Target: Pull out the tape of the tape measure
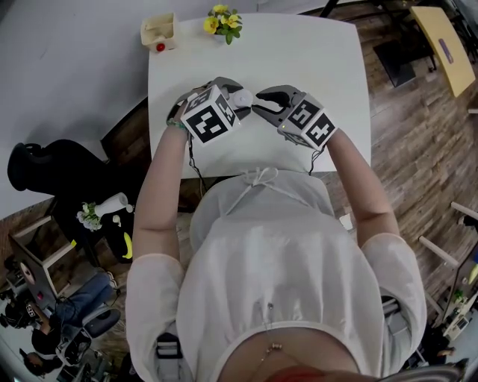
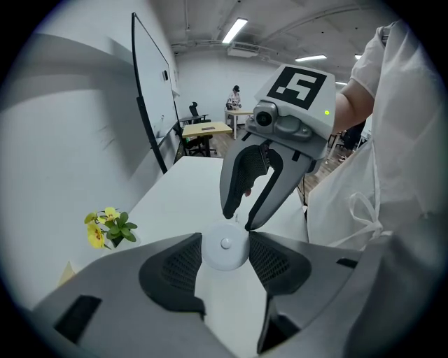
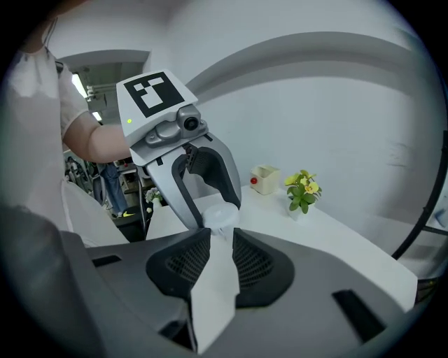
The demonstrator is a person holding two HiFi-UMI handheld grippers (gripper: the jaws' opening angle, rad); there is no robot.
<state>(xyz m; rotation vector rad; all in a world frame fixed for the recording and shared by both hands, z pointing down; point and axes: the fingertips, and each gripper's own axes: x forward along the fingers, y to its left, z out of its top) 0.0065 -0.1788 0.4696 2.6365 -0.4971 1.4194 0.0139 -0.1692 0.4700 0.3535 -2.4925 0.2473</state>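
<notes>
A small round white tape measure (image 1: pixel 242 98) hangs above the white table (image 1: pixel 321 60), and my left gripper (image 1: pixel 237 95) is shut on it. In the left gripper view the disc (image 2: pixel 224 245) sits between the two dark pads, which press on its sides. My right gripper (image 1: pixel 258 102) faces it from the right. Its fingertips (image 2: pixel 228 210) stand just beyond the disc's far edge with a narrow gap between them. A tiny pale tab shows in that gap; I cannot tell if the tips touch it. In the right gripper view the tape measure (image 3: pixel 221 215) lies right at my jaw tips.
A small pot of yellow flowers (image 1: pixel 222 22) and a cream box with a red knob (image 1: pixel 159 32) stand at the table's far edge. Both show in the right gripper view too, the flowers (image 3: pixel 302 189) beside the box (image 3: pixel 264 178). A white wall runs along the table's left.
</notes>
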